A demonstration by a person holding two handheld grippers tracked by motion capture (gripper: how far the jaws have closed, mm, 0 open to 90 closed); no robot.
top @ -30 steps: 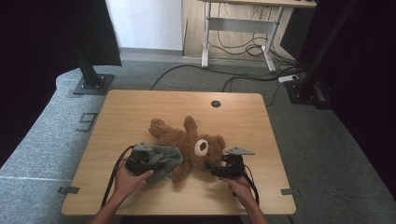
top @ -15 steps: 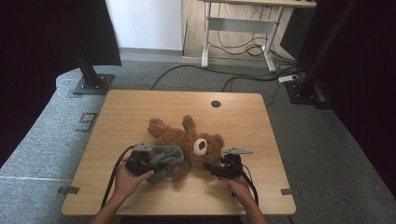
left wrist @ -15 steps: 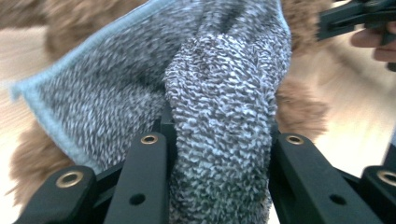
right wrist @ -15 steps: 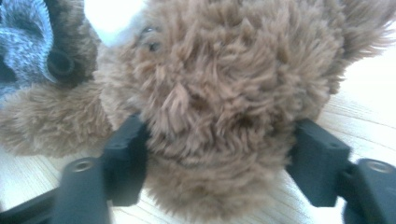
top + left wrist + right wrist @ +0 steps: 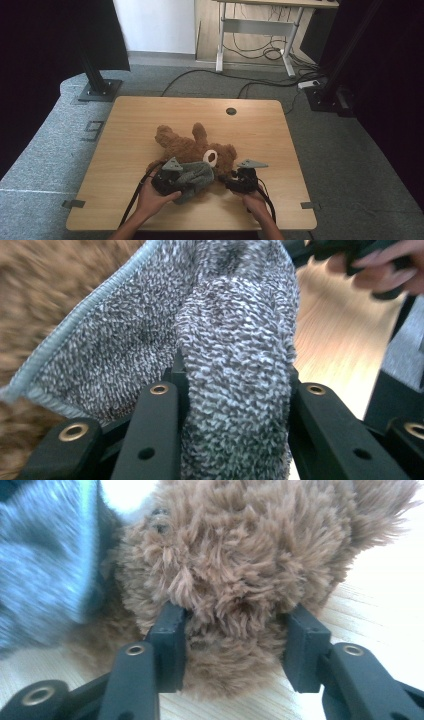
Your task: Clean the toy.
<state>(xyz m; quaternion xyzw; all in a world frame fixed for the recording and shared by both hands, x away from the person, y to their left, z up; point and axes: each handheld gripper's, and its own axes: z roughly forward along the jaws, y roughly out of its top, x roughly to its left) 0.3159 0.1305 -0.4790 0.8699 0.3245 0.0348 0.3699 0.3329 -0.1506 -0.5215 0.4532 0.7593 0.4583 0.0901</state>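
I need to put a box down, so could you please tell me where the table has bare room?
The table is bare along its far edge around the round hole, down its left side, and on the right beyond the teddy bear. The near middle is crowded: bear, grey cloth and both hands.

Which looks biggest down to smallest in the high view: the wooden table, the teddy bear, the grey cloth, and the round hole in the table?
1. Table
2. Teddy bear
3. Grey cloth, partly bunched in the left gripper, so its full size is unsure
4. Round hole
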